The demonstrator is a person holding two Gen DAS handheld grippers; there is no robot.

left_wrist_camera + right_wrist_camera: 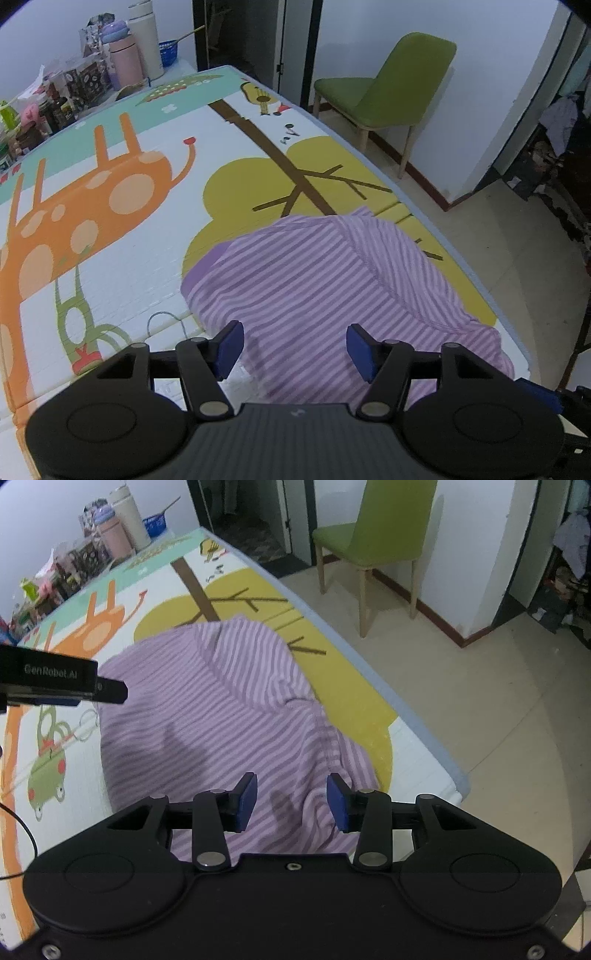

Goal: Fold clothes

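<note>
A: Left wrist view first. Surface is a tabletop [155, 258] covered by a cartoon play mat [122, 192] with an orange giraffe and a yellow-green tree. White wall and a dark doorway behind, tiled floor to the right.

B: The garment?

A: Purple striped shirt [332, 280] lies bunched on the mat's near right part, over the tree print, close to the edge. Left gripper [295, 349] hangs above its near end, blue pads wide apart, nothing between them.

B: Surroundings?

A: Green chair [384, 92] off the far right corner, thermos bottles [136, 48] and boxed clutter along the far left edge, well apart from the shirt. Thin cord loop [162, 321] on the mat just left of the shirt.

B: Right wrist view?

A: Same mat [74, 635], same striped shirt [221, 709]. Right gripper [291, 799] over the shirt's near right fold, pads moderately apart, gripping nothing. The left gripper's black body pokes in from the left, partly covering the mat.

B: Anything extra?

A: More floor [480, 720], the chair's [380, 531] legs in full, a pile of clothes [569, 535] at far right.
</note>
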